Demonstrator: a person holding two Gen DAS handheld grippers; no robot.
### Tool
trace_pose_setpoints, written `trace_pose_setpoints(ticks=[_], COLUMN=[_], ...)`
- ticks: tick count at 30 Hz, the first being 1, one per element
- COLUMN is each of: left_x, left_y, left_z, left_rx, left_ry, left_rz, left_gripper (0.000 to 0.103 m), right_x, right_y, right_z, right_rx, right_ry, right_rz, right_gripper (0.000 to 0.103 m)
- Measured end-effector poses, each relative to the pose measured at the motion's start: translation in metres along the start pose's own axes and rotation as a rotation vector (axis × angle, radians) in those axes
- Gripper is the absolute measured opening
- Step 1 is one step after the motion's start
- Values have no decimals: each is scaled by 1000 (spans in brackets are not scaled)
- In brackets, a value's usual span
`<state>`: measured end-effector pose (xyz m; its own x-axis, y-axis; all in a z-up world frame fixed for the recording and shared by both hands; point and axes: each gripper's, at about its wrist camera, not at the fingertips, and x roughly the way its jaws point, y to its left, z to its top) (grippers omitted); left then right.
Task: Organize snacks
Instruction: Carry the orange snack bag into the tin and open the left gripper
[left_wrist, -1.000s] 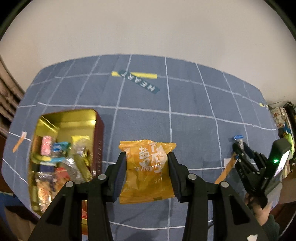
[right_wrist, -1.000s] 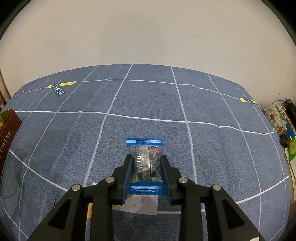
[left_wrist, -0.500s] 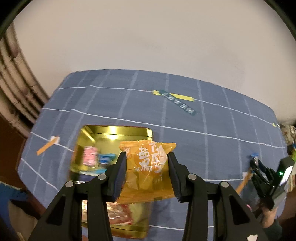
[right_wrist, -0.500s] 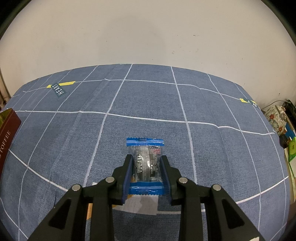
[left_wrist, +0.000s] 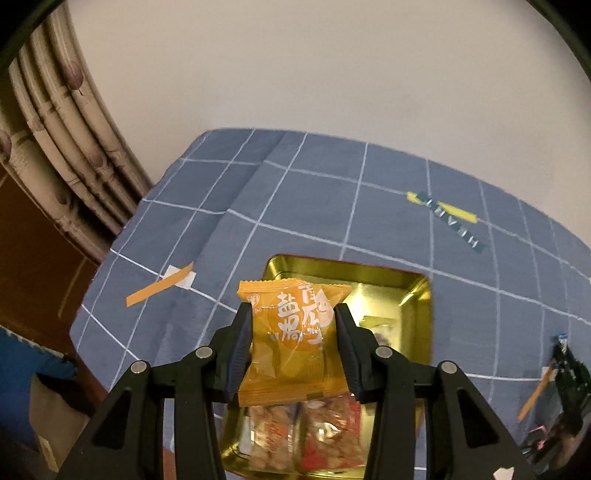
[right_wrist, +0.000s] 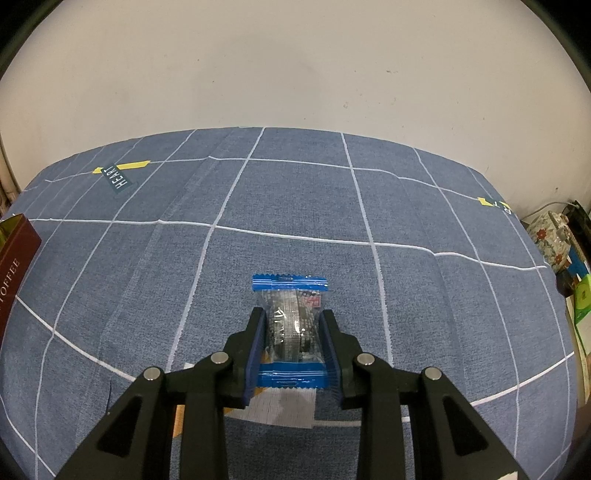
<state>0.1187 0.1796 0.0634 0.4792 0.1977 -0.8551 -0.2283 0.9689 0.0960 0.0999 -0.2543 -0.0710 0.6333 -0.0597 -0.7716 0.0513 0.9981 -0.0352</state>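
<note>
My left gripper (left_wrist: 293, 328) is shut on an orange snack packet (left_wrist: 291, 339) with white characters and holds it above the open gold-lined tin (left_wrist: 417, 295). Several wrapped snacks (left_wrist: 314, 435) lie in the tin's near end. My right gripper (right_wrist: 291, 328) is shut on a clear snack packet with blue ends (right_wrist: 290, 325), low over the blue checked tablecloth (right_wrist: 295, 206). The tin's dark red side (right_wrist: 14, 254) shows at the far left of the right wrist view. The right gripper (left_wrist: 565, 362) shows small at the right edge of the left wrist view.
Orange tape strips (left_wrist: 159, 286) lie on the cloth left of the tin. A "HEART" label (right_wrist: 120, 179) sits at the far left of the cloth. The table's left edge, a wooden frame (left_wrist: 55, 122) and wall border the tin. Clutter (right_wrist: 554, 240) stands beyond the right edge.
My left gripper has swung left with the orange packet, from beside the tin to over it. The right gripper and its packet have not moved.
</note>
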Motion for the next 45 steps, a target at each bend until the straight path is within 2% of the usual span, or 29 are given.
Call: trace_pose_setpoints(ticks=[4,13,16,32,36,38,45], left_x=[24,61,67,81,77,73,48], left_y=[5,-8,-11,-17,-17,-17,-9], left_z=[-7,-21,-24,-30,-30,-29,-27], left_rx=[8,83,107,121,122,126,99], left_ry=[53,127,135,163,146,137,99], left_rz=[-19,-35,-53,-34,-34,-27,-51], left_gripper=[40,40,40,44,55,68,70], right_x=[-1,-1,-1,-1,-1,-1,-1], right_y=[1,2,2,2,1,1,1], right_z=[0,0,0,0,1,1,1], right_rx=[-3,-11,-11,-15,-18,-19,-19], right_ry=[0,-1,-1,-2,-2,-2,-2], right_rz=[-3,-12,-12,-17,-19,-18,-18], right_gripper=[31,31,31,31,31,31,31])
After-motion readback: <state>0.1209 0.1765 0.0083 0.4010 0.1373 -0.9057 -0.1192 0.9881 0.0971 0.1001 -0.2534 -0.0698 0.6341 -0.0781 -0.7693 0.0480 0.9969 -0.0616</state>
